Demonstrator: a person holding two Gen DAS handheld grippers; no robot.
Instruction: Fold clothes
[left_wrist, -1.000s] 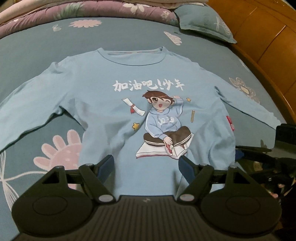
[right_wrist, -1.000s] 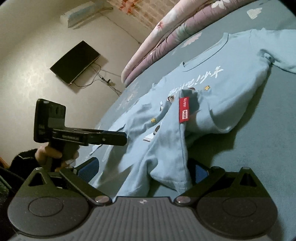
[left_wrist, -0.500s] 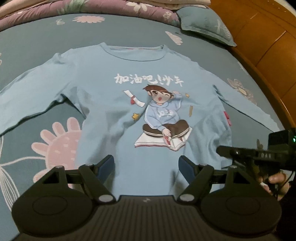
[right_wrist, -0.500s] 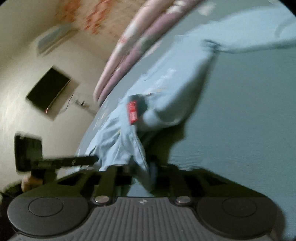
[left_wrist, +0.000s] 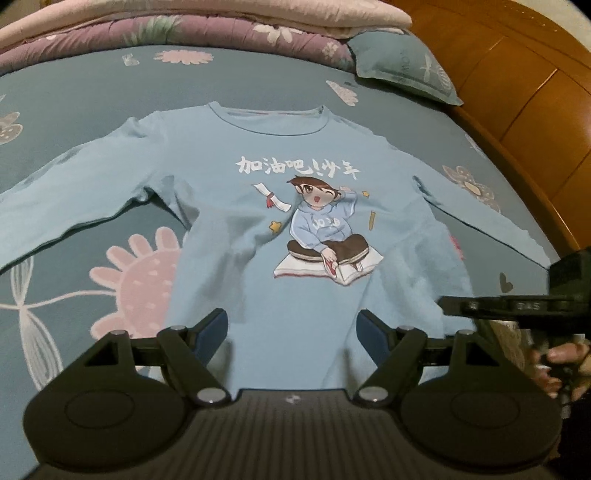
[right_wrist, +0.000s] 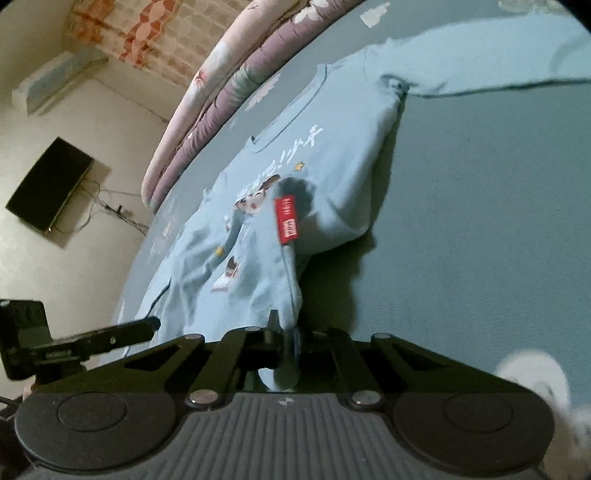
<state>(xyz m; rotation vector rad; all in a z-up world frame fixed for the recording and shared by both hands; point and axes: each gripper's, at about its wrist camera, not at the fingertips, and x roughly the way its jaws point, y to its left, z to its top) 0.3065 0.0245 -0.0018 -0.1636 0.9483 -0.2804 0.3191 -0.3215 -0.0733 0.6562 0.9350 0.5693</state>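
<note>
Lying face up on a teal bedsheet (left_wrist: 92, 122) printed with pink flowers is a light blue long-sleeved shirt (left_wrist: 295, 177), its cartoon boy print (left_wrist: 325, 236) uppermost. Rolled purple floral quilts (left_wrist: 166, 33) are piled beyond the collar, a teal pillow (left_wrist: 402, 66) sits against the wooden headboard (left_wrist: 517, 74), and in the right wrist view a dark television (right_wrist: 48, 188) hangs on the pale wall with cables trailing below it. No baskets or boxes are in sight.

The left gripper (left_wrist: 293, 332) hovers just over the shirt's hem with its blue-padded jaws spread wide — nothing between them. The right gripper (right_wrist: 286, 343) is clamped tight on the shirt's right side seam near the hem, lifting that edge into a ridge, a red label (right_wrist: 286, 219) standing just above the pinch. Both sleeves lie stretched outward on the sheet.
</note>
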